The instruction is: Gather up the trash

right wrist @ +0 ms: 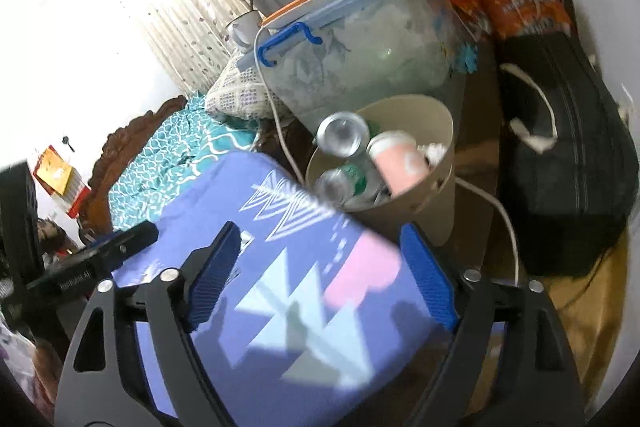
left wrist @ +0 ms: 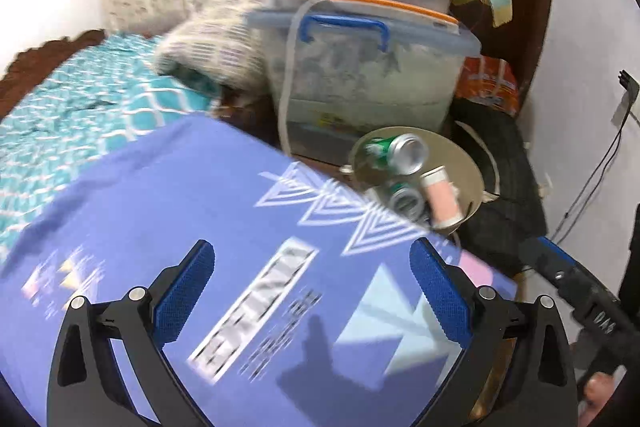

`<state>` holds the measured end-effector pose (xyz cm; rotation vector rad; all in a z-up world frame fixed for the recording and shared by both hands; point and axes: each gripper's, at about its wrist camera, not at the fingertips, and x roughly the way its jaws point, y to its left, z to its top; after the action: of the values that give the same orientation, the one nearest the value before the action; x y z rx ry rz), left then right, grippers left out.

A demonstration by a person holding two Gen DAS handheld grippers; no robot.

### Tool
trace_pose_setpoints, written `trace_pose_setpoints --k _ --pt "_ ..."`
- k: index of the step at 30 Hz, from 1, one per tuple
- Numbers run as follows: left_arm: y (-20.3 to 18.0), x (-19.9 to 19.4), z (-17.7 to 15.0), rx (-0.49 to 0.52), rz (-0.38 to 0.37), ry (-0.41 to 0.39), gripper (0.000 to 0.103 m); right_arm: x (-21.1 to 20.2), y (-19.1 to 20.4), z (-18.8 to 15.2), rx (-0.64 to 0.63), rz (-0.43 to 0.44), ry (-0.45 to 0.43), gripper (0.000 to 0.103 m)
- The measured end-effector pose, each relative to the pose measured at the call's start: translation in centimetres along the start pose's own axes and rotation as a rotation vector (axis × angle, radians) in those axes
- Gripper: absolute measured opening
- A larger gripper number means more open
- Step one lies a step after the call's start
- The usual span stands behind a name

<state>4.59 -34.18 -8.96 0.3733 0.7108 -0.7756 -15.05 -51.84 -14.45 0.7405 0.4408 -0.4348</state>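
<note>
Both tongs, left (left wrist: 312,291) and right (right wrist: 320,275), gape wide, holding nothing, over the purple mat (left wrist: 180,227). The full bin (right wrist: 440,115) sits just past the mat's far edge.

Shiny bare-metal cans (right wrist: 343,135) gleam in the smooth, matt beige bin (right wrist: 436,131). Beside them, a pale pink plastic-looking bottle (right wrist: 400,167). Behind sits a cloudy translucent plastic storage box (left wrist: 372,83) with a glossy blue handle (left wrist: 344,27). The purple mat (left wrist: 200,195) looks smooth and printed.
</note>
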Motion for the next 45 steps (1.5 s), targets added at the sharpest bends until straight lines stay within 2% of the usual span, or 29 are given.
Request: trace_pose_setpoints --k 4,8,15,24,34,40,45 --pt "1.9 -3.3 -2.3 -0.029 0.064 -0.025 0.094 -1.7 1.9 -1.8 0.009 -0.002 0.027 0.091" --pt "3.3 -5.7 -3.9 -0.053 0.092 -0.047 0.094 -3.3 4.5 -3.2 -0.021 -0.004 0.032 0.094" --pt "4.1 -9.2 -5.5 -0.053 0.148 -0.113 0.094 -6.4 8.2 -3.7 -0.064 0.019 -0.014 0.098" --pt "4.0 -11.6 -6.5 -0.04 0.182 -0.153 0.094 -7.7 10.4 -4.2 -0.106 0.059 -0.044 0.099" --pt "4.2 -13.6 -6.2 -0.037 0.311 -0.203 0.094 -7.5 9.6 -4.4 -0.091 0.084 -0.04 0.099" --pt "3.5 -13.8 -5.9 -0.03 0.291 -0.196 0.094 -8.4 8.9 -3.9 -0.075 0.082 -0.06 0.099" --pt "2.3 -13.4 -5.8 -0.022 0.222 -0.153 0.094 -9.0 8.5 -3.7 -0.07 0.072 -0.084 0.099"
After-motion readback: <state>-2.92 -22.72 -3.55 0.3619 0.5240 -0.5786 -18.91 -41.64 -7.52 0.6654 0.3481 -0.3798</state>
